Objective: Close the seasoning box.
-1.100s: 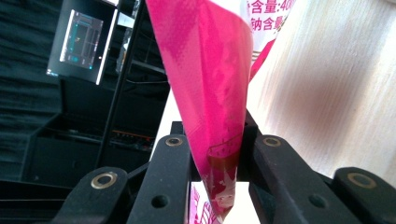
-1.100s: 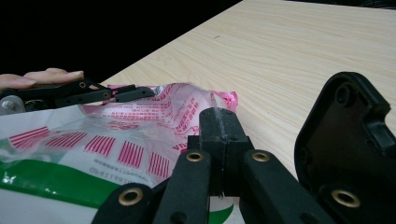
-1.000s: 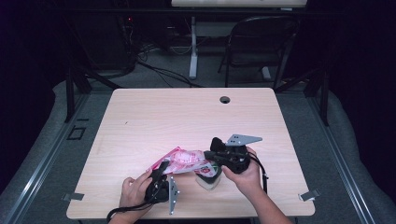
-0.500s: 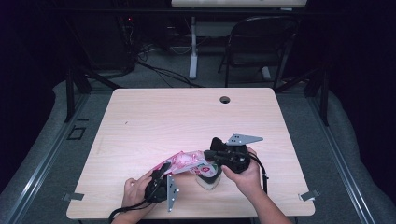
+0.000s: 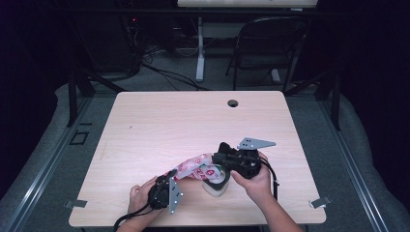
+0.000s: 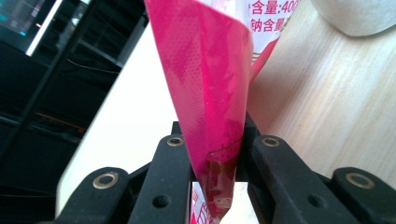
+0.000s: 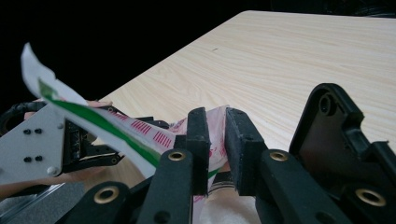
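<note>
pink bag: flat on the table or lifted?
Lifted. The pink bag hangs stretched between the left gripper, clamped on one end, and the right gripper.

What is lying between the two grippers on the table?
In the high view, the pink packet stretches from the left gripper to the right gripper, passing above a pale cup near the right one.
</note>
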Demonstrator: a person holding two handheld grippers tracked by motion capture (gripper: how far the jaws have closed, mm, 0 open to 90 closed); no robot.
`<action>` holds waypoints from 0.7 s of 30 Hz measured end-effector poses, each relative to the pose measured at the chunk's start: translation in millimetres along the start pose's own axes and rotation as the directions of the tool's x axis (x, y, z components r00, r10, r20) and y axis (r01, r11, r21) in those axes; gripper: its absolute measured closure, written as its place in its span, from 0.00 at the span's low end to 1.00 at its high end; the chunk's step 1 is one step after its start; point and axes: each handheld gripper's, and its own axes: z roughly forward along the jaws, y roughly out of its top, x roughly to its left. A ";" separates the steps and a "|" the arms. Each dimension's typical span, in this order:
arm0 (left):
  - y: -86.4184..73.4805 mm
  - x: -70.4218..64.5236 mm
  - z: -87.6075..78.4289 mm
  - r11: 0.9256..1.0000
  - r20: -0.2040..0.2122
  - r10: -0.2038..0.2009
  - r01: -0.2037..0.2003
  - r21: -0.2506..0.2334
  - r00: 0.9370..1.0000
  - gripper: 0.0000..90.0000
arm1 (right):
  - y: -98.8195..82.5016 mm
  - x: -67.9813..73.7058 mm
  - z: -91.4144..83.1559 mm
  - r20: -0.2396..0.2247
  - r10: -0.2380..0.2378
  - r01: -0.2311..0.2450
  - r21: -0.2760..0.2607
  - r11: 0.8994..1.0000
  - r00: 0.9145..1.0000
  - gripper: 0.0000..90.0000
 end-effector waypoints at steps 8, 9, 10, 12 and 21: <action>-6.5 9.2 2.4 0.993 0.065 -0.114 0.115 -0.012 0.991 0.92 | 0.7 0.4 -4.0 0.011 -0.006 0.006 -0.034 0.999 1.000 0.87; -7.4 10.6 2.8 0.991 0.079 -0.132 0.134 -0.013 0.988 0.92 | 1.0 0.4 -5.2 0.012 -0.007 0.007 -0.039 0.999 1.000 0.87; -7.7 11.3 2.9 0.990 0.083 -0.138 0.139 -0.012 0.987 0.92 | 0.9 0.4 -5.0 0.008 -0.002 0.003 -0.043 0.999 1.000 0.87; -8.3 12.2 3.4 0.988 0.094 -0.153 0.154 -0.011 0.984 0.93 | 0.8 0.3 -5.2 0.011 -0.002 0.002 -0.047 0.999 1.000 0.87; -10.6 15.6 5.1 0.977 0.119 -0.212 0.215 -0.007 0.970 0.93 | 1.2 0.5 -7.2 0.014 0.002 -0.001 -0.055 0.998 1.000 0.87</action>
